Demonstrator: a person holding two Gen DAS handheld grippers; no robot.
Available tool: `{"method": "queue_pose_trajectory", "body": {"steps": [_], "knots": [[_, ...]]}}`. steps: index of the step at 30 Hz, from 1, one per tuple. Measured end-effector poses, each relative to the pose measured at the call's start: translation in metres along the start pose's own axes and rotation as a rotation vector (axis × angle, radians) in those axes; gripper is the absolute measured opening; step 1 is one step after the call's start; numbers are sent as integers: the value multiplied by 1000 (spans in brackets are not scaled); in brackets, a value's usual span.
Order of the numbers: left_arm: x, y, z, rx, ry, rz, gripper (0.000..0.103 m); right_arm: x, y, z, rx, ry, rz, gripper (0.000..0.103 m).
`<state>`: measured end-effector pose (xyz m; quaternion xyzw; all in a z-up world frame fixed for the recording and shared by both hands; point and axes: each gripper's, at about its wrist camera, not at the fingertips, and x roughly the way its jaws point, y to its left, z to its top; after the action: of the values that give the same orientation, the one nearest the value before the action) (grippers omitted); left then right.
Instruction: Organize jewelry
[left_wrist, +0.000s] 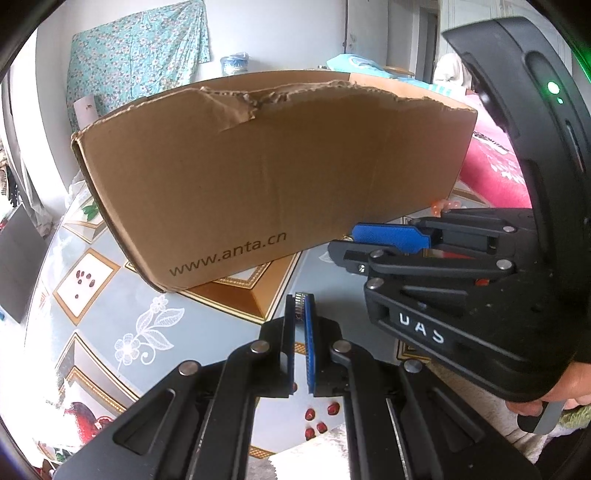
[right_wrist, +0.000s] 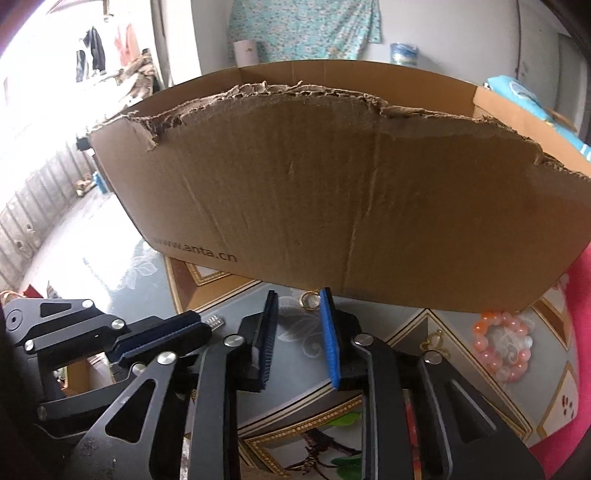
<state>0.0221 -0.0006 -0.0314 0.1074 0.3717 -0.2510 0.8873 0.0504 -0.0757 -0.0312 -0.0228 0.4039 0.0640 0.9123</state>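
Jewelry lies scattered on the patterned table (right_wrist: 122, 266) in front of a torn cardboard box (right_wrist: 354, 206), and the piece that matters now is a small gold ring (right_wrist: 309, 300). It rests flat on the table, just at the foot of the box wall, and it lies ahead of the right gripper (right_wrist: 297, 306), in the gap between the tips of the two fingers, a little closer to the blue pad on the right side. The jaws of this gripper stand apart and do not press on the ring; nothing is between the pads themselves. A ring has no long axis, so in my judgement the fingers only need to go forward and down until the ring sits between the pads, and the box wall behind leaves little room. The left gripper (left_wrist: 300, 301) is closed on a small silver piece (left_wrist: 300, 300) with a row of shiny stones, which stands out at the tip of its fingers; in the right wrist view the same piece shows beside the dark fingers. So the right hand is the nearer one and the free one for the ring. Farther to the right a pink bead bracelet (right_wrist: 504, 347) lies on the table, and a small gold clasp (right_wrist: 433, 338) lies between it and the right gripper. Whether anything is already inside the box cannot be seen.
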Motion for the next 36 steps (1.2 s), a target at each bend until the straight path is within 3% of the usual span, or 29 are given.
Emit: {"method": "queue_pose_trajectory", "body": {"steps": [6, 7, 21, 24, 27, 36], "knots": [[-2, 2, -2, -1, -6, -8, 4, 5, 2, 8, 27, 24, -1, 6], [-2, 3, -2, -4, -6, -10, 4, 5, 2, 8, 30, 27, 9, 0], [-2, 6, -1, -13, -3, -5, 4, -2, -7, 2, 79, 79, 87, 0], [-1, 5, -1, -17, -2, -4, 4, -5, -12, 1, 82, 76, 96, 3], [-2, 5, -1, -19, -3, -5, 4, -8, -13, -2, 48, 67, 77, 20], [-2, 5, -1, -20, -2, -5, 4, 4, 4, -3, -98, 67, 47, 18]]}}
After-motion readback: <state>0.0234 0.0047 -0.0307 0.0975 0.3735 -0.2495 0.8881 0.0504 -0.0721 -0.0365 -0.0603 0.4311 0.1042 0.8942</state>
